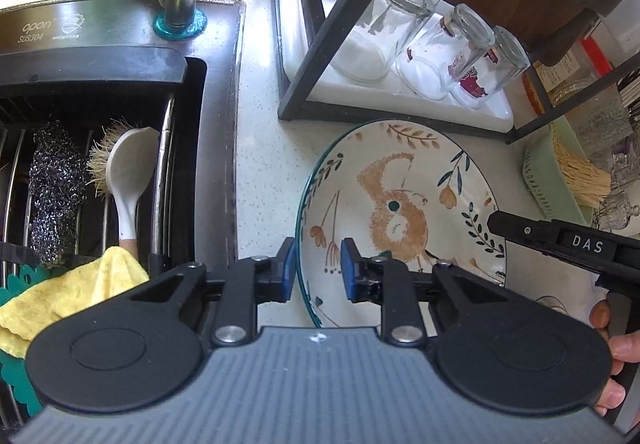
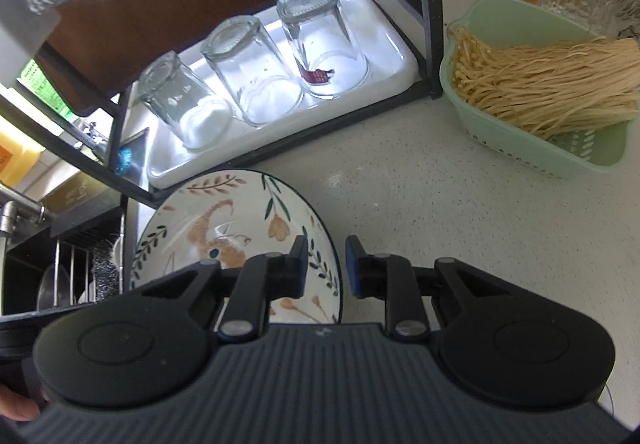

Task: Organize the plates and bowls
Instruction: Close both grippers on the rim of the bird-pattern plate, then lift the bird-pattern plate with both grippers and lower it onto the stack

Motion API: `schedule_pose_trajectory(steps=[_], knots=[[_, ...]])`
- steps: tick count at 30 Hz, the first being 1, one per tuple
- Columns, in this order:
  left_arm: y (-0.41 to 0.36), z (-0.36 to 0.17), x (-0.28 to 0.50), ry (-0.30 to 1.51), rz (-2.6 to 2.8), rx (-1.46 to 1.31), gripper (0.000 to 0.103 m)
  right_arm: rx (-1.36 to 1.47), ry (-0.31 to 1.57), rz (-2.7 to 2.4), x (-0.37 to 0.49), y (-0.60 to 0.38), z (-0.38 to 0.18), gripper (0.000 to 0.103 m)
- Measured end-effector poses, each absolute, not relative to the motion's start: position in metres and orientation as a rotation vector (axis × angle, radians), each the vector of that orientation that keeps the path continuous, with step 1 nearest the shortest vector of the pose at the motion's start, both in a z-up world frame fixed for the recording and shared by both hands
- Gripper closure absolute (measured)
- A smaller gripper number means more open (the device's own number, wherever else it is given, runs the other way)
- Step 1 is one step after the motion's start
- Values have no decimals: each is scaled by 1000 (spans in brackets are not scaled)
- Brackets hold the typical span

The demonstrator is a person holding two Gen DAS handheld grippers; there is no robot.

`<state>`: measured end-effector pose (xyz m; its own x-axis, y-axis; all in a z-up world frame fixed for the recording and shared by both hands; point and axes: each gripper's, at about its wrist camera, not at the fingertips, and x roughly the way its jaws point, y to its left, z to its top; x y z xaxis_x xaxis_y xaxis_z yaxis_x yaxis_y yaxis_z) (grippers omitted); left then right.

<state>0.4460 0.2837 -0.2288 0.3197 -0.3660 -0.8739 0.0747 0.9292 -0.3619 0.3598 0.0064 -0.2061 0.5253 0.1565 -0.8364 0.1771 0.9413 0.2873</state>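
Note:
A white plate [image 1: 400, 204] with a brown squirrel and leaf pattern lies on the speckled counter in front of a black rack. My left gripper [image 1: 318, 270] is open, its blue pads on either side of the plate's left rim. My right gripper [image 2: 326, 268] is open, its jaws on either side of the plate's [image 2: 224, 228] right rim. The right gripper's finger [image 1: 532, 232] also shows in the left wrist view at the plate's right edge. I cannot tell whether any pad touches the rim.
A black rack [image 1: 320, 44] holds a white tray with three upturned glasses [image 2: 256, 72]. A sink [image 1: 100, 164] with a steel scourer, brush and yellow cloth lies left. A green basket [image 2: 532, 84] of enoki mushrooms sits right.

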Motion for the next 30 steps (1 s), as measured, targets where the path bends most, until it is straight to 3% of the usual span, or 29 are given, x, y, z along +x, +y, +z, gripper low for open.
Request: schedule_pose_trajectory(steps=[5,30], knots=[[288,-233,449,1217,-284,-287,87,353,1044,13,363,6,-214,89],[298,-214,435,1200,-256,-348,87,430,1058,115,349,-9,-199,88]])
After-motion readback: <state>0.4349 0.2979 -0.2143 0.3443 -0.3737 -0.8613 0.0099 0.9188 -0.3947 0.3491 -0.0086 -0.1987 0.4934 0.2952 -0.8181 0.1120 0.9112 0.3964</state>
